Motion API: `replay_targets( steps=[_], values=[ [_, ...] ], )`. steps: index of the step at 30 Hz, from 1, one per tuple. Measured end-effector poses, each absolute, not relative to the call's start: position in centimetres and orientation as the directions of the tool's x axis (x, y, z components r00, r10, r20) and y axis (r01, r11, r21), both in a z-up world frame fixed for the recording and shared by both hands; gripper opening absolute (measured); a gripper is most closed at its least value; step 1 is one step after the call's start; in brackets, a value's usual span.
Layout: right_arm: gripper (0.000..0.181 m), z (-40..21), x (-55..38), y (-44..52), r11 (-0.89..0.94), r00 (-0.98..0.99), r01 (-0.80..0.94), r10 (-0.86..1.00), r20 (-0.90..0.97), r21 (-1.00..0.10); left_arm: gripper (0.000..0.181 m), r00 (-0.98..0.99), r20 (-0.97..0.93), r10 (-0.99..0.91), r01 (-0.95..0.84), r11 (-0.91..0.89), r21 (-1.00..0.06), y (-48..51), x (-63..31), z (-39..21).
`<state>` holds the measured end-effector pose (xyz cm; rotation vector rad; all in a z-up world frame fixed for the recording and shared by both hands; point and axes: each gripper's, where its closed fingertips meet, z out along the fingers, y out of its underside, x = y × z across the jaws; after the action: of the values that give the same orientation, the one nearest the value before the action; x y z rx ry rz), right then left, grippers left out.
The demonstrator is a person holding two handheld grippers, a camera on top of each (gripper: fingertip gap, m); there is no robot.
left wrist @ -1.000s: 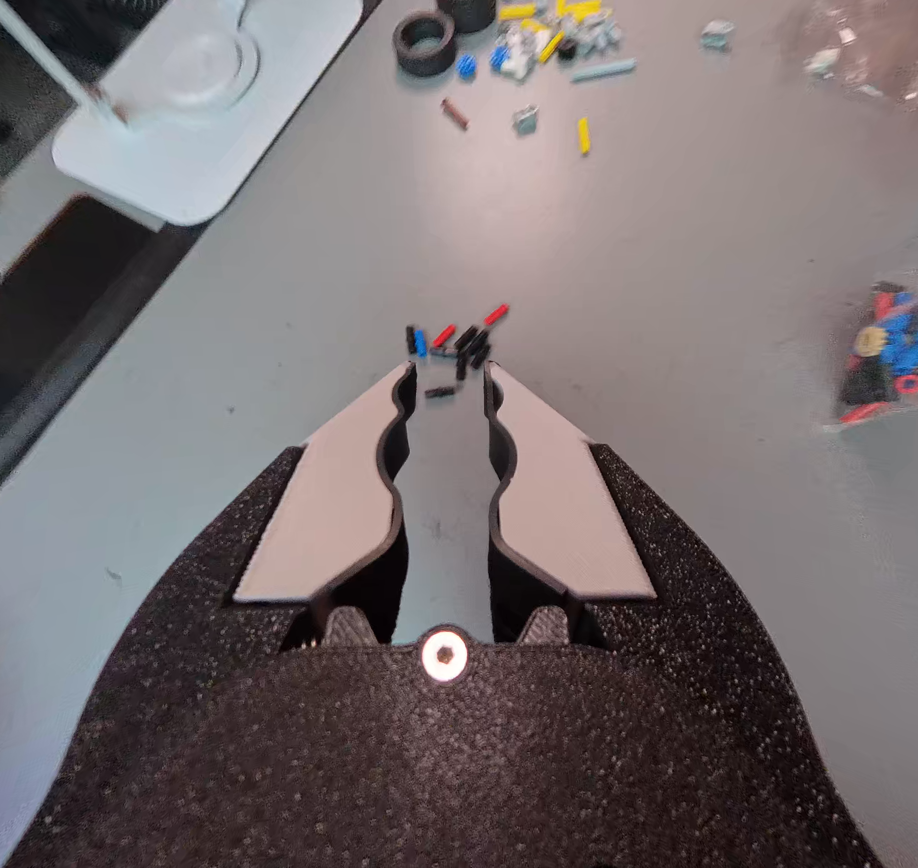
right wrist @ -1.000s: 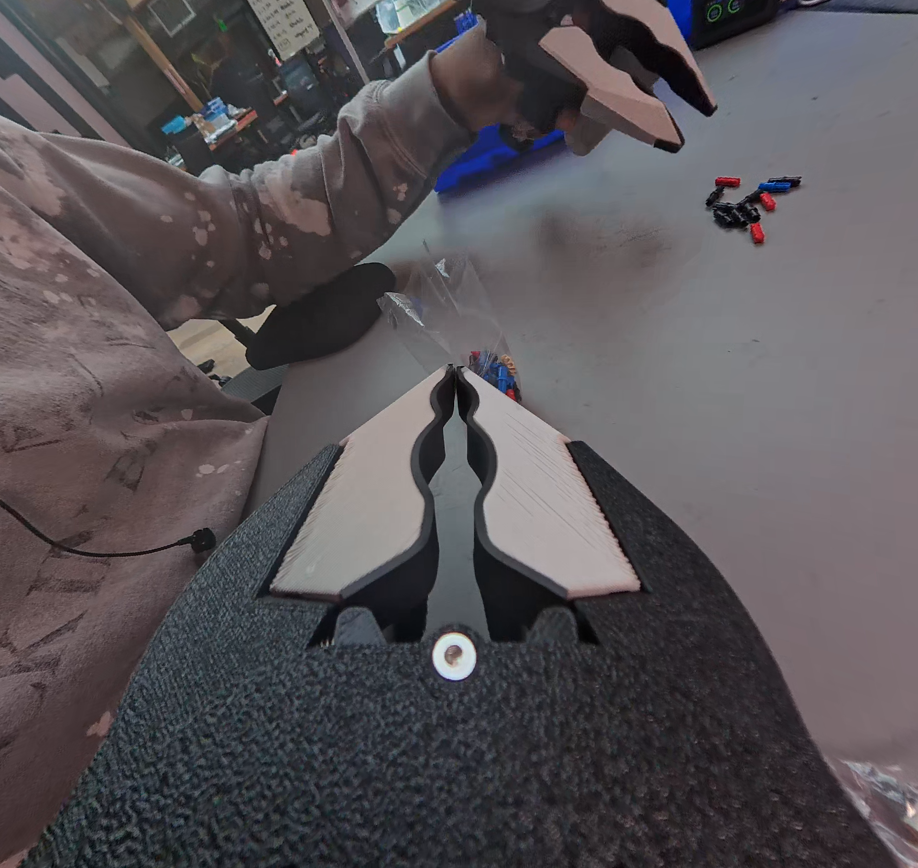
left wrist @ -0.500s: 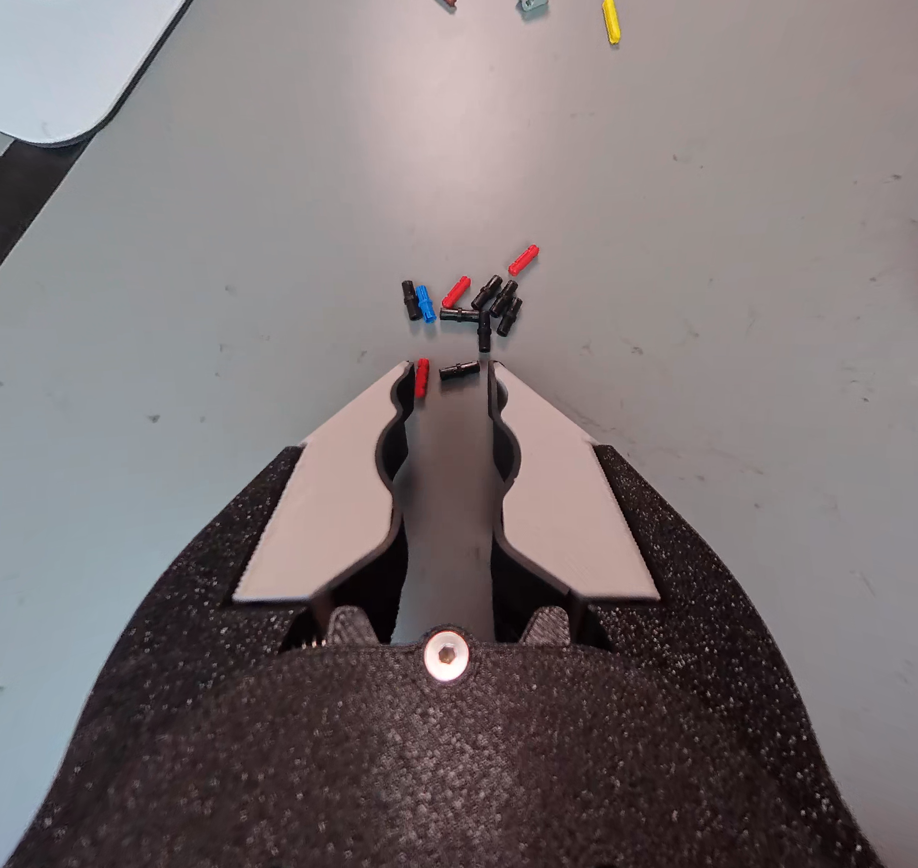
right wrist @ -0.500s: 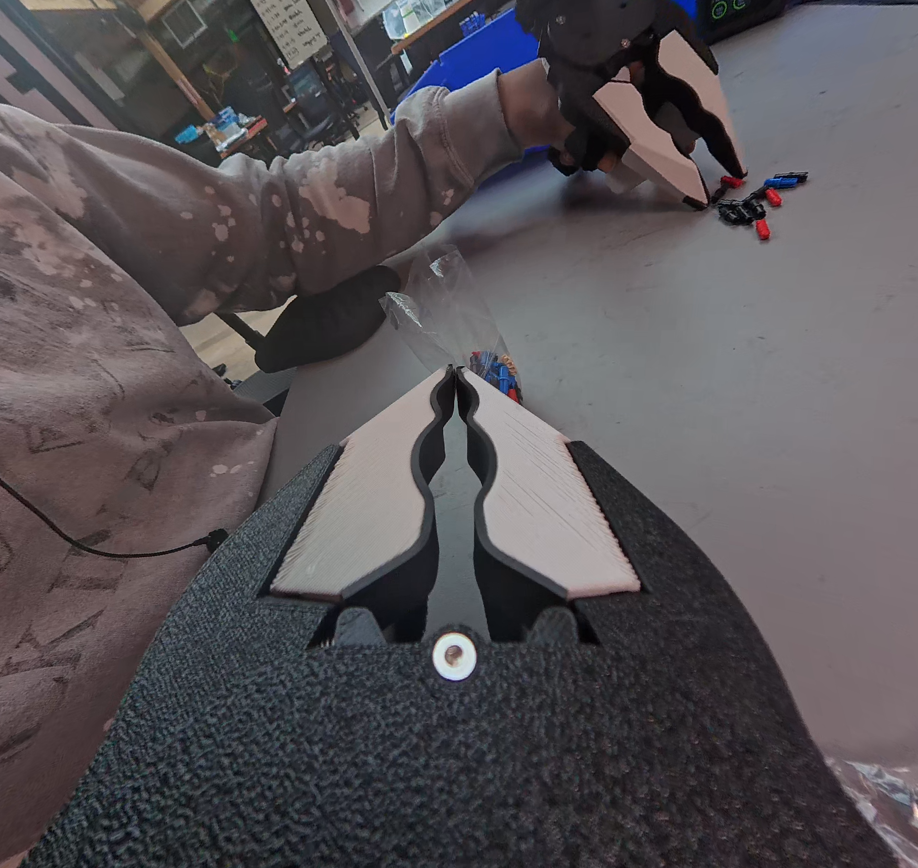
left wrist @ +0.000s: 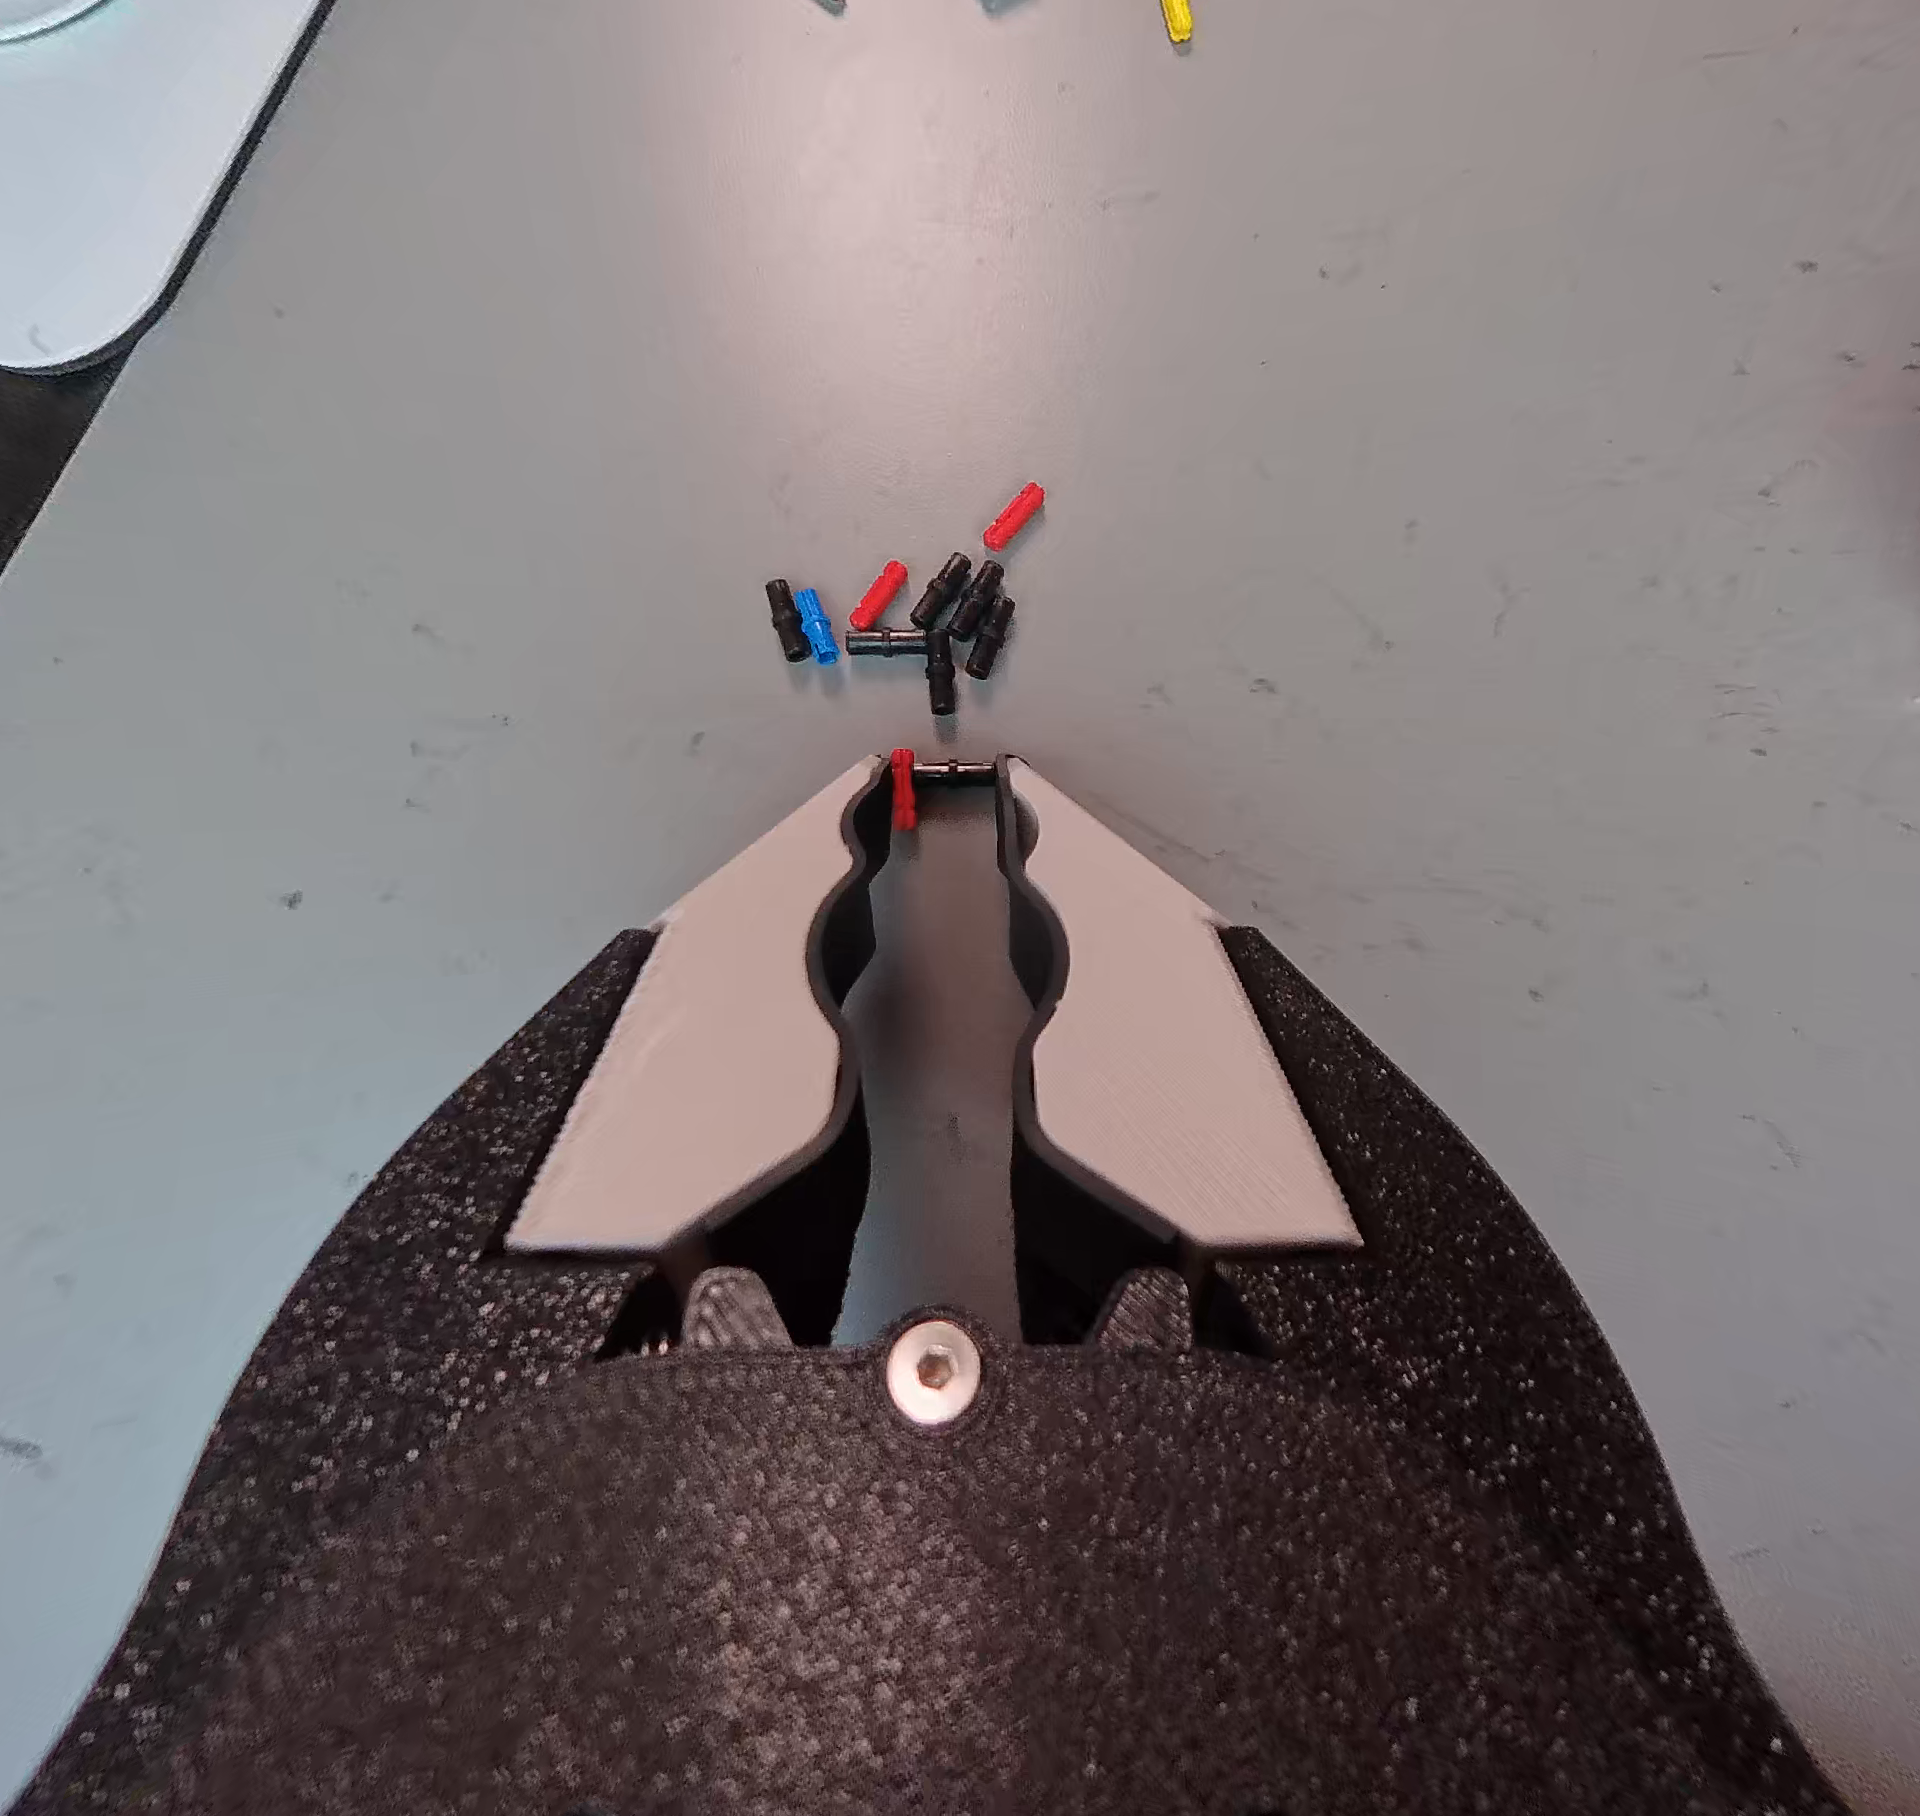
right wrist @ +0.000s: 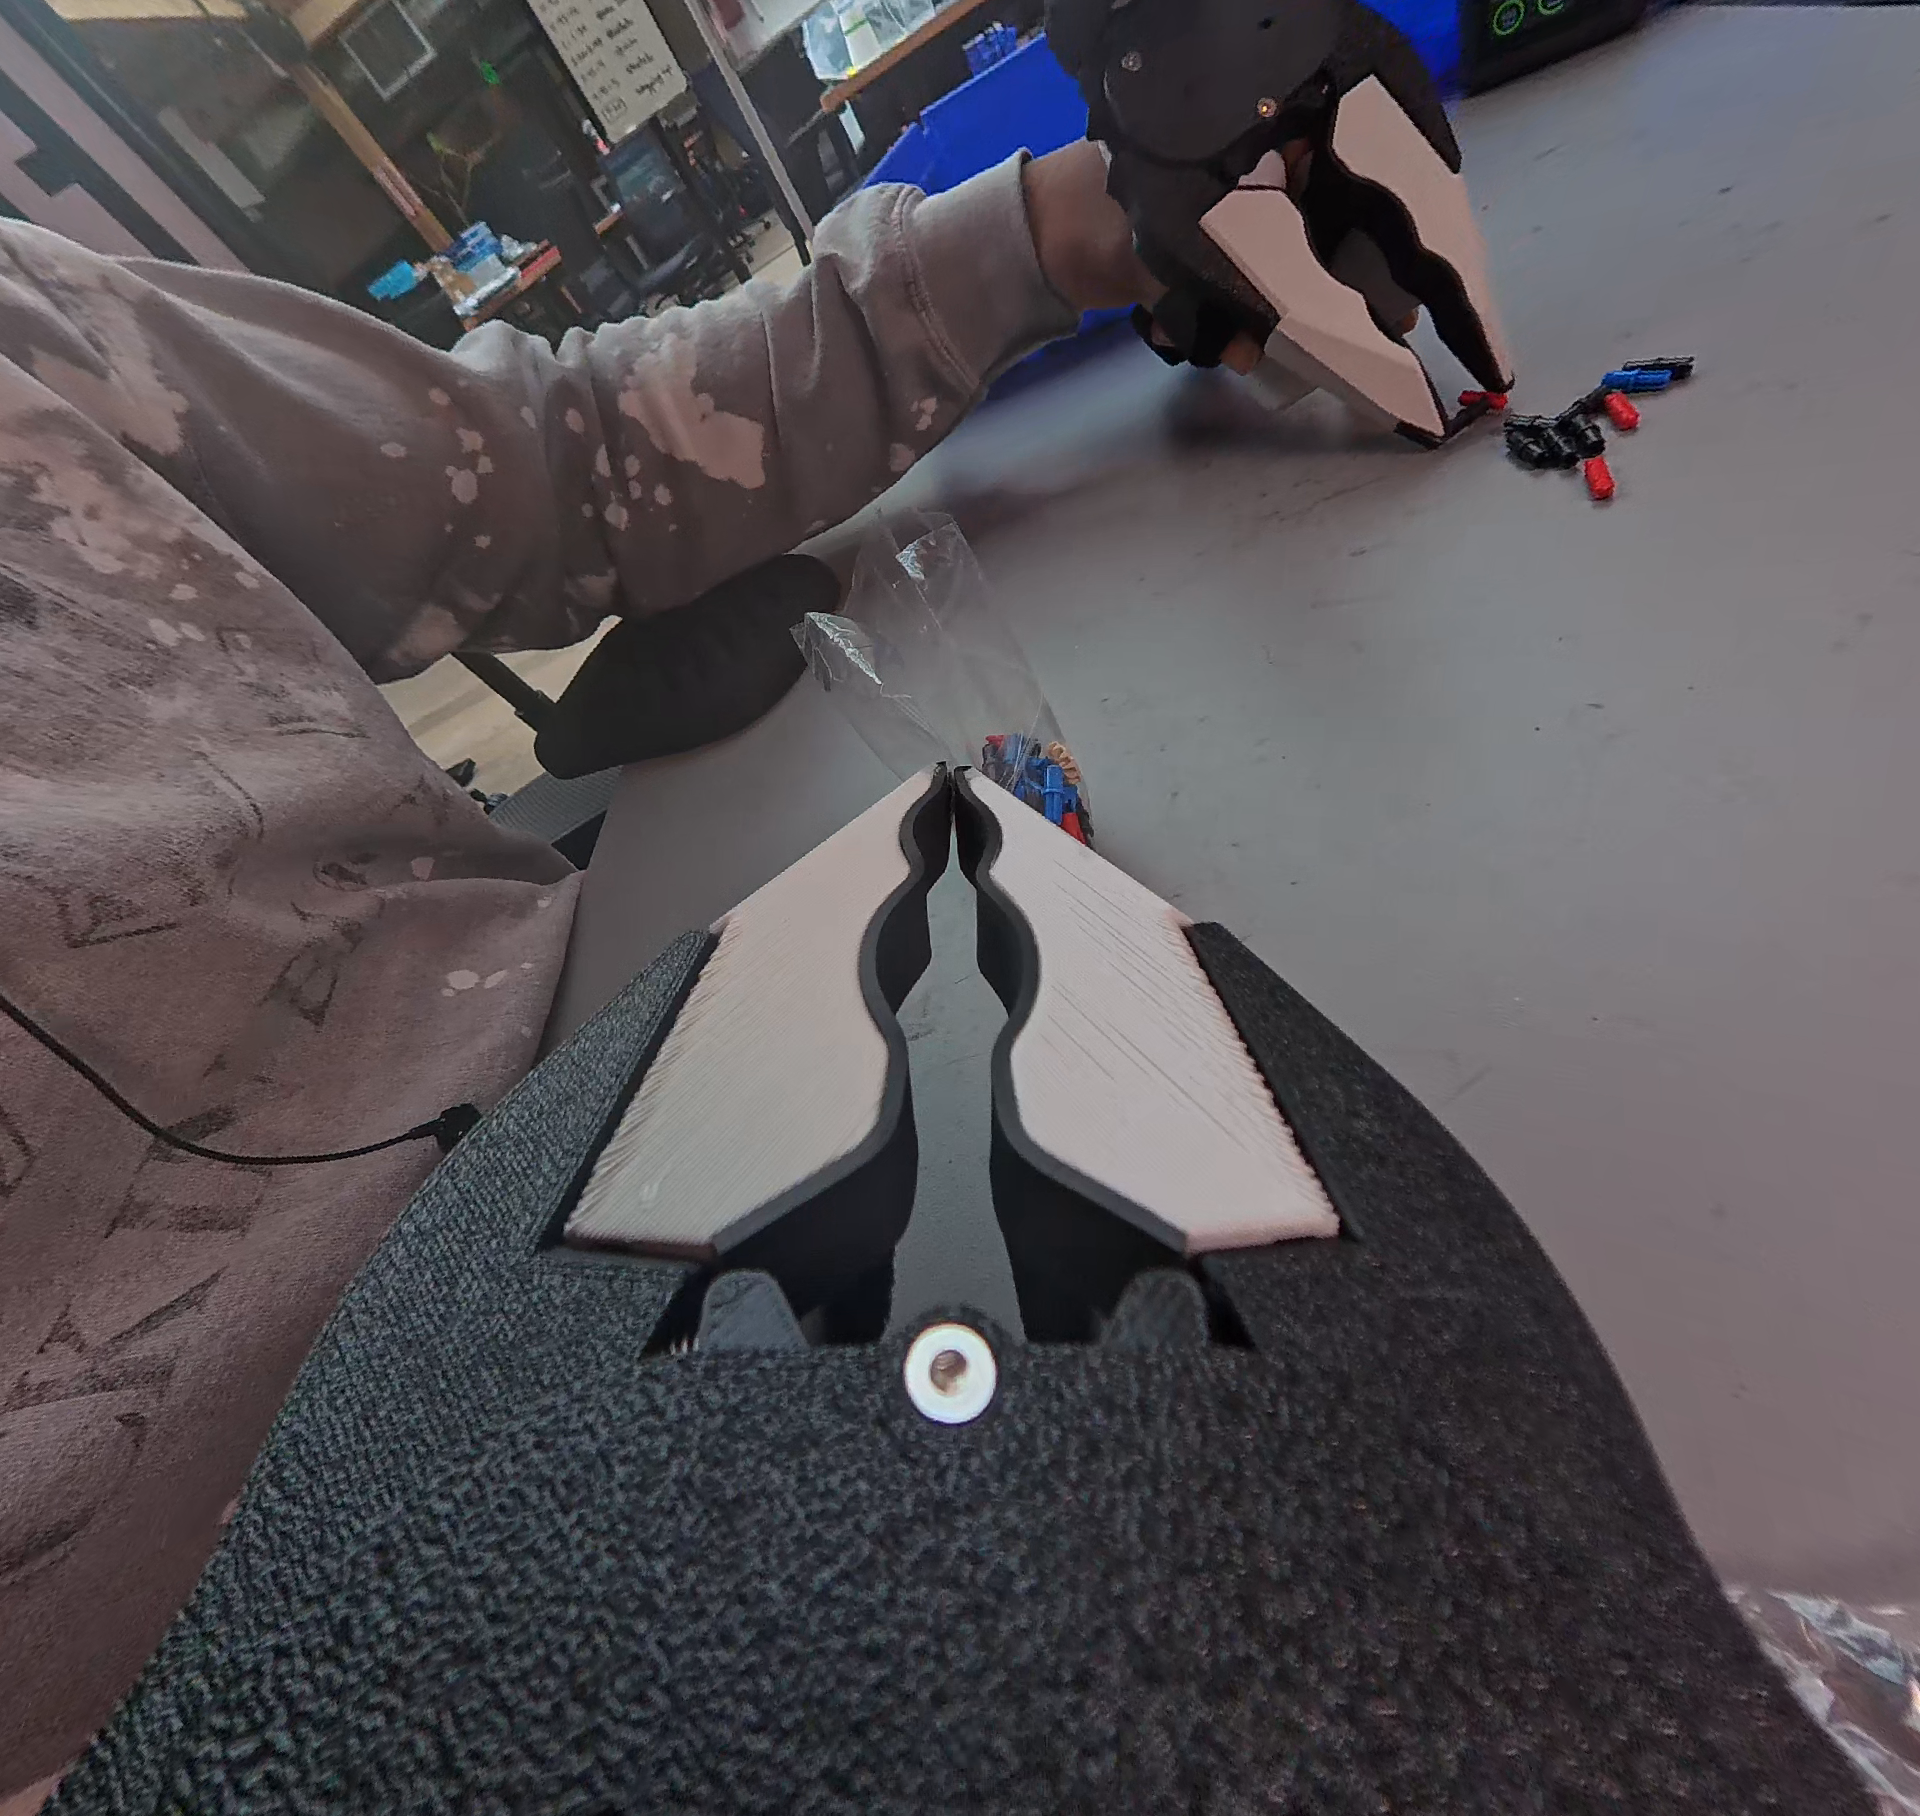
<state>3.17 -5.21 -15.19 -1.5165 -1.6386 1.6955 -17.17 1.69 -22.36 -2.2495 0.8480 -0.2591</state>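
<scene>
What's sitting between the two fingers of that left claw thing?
In the left wrist view, a red pin and a black pin lie on the grey table between the left gripper's fingers.

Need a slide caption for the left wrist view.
Open left gripper on the grey table, a red pin and black pin between its fingers.
</scene>
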Motion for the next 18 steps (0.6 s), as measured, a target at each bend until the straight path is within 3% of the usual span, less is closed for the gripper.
replay_targets(
  steps=[10,18],
  values=[
    [0.0,-15.2,3.2,-5.2,-0.277,-0.373,0.414,0.817,-0.44,-0.867,0.02,0.717,-0.044,-0.696,-0.467,-0.432,-0.771,-0.3,-13.6,-18.0],
    [0.0,-15.3,3.1,-5.2,-0.275,-0.37,0.416,0.819,-0.438,-0.867,0.02,0.447,-0.095,-0.889,-0.478,-0.148,-0.866,-5.6,-1.0,-10.2]
  ],
)
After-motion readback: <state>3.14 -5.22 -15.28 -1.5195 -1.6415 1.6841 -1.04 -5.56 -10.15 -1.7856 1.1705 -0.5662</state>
